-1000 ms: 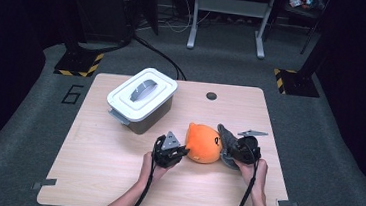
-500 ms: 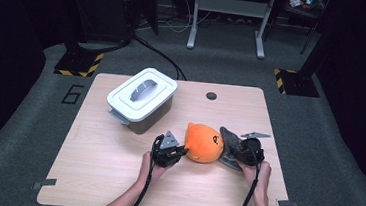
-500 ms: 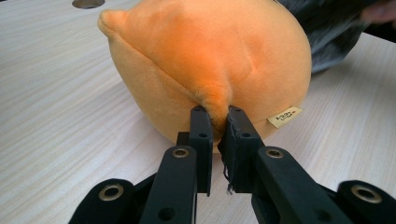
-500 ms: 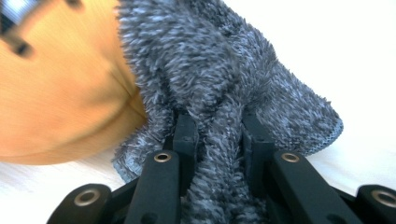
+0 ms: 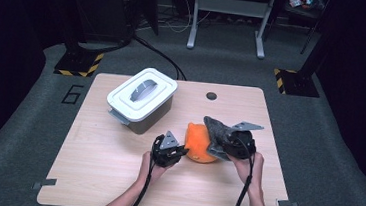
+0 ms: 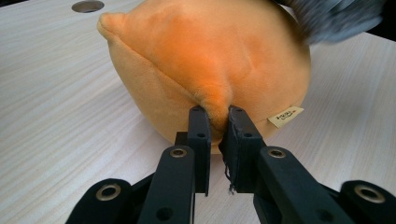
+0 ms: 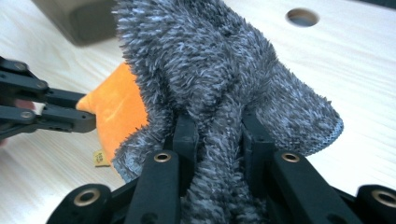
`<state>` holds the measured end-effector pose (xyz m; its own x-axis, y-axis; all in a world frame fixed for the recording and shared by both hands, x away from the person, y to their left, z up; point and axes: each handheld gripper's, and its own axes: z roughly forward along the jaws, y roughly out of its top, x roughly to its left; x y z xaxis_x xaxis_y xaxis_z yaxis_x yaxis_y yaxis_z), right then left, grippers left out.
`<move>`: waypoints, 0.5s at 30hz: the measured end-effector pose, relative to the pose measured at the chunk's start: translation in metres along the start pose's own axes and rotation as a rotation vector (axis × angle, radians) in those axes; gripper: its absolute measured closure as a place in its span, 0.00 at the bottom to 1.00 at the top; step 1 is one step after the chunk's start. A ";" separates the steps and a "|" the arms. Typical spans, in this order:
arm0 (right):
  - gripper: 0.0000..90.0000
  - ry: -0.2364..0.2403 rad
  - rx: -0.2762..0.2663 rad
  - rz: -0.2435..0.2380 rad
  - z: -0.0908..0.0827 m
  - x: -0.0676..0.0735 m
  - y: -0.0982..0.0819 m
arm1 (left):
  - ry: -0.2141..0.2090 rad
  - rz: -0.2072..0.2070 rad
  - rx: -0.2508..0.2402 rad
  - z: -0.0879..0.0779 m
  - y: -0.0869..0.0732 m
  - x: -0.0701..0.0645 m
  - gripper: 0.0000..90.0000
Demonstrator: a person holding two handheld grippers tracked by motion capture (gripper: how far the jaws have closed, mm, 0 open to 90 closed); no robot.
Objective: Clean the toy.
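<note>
left gripper (image 5: 180, 153) pinches orange plush (image 5: 200, 143) seam to anchor it | right gripper (image 5: 228, 139) clamps grey cloth (image 5: 218, 131), draped on plush for wiping

- In the high view the desk (image 5: 114, 177) is lit evenly from above, while the floor around it is left dim and the far corners nearly black.
- Only short, soft shadows are cast beneath the things on it.
- No glare is seen.
- In the gripper views the near black parts are rendered sharp; the far desk surface is blurred.
</note>
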<state>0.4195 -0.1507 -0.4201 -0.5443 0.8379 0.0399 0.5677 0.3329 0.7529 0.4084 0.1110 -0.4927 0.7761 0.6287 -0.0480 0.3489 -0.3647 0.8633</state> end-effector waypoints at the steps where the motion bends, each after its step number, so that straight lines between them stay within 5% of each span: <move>1: 0.80 -0.003 0.016 -0.004 0.006 0.002 0.001 | 0.002 -0.001 0.000 0.000 0.000 0.000 0.90; 8: 0.80 -0.014 0.029 0.020 0.023 -0.002 0.003 | 0.005 0.004 -0.020 -0.001 -0.002 0.004 0.81; 15: 0.80 -0.020 0.043 0.041 0.030 -0.008 0.009 | 0.009 0.033 -0.026 0.001 -0.007 0.005 0.52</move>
<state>0.4470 -0.1415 -0.4333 -0.5078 0.8596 0.0571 0.6158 0.3159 0.7218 0.4106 0.1162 -0.4990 0.7819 0.6233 -0.0149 0.3096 -0.3674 0.8770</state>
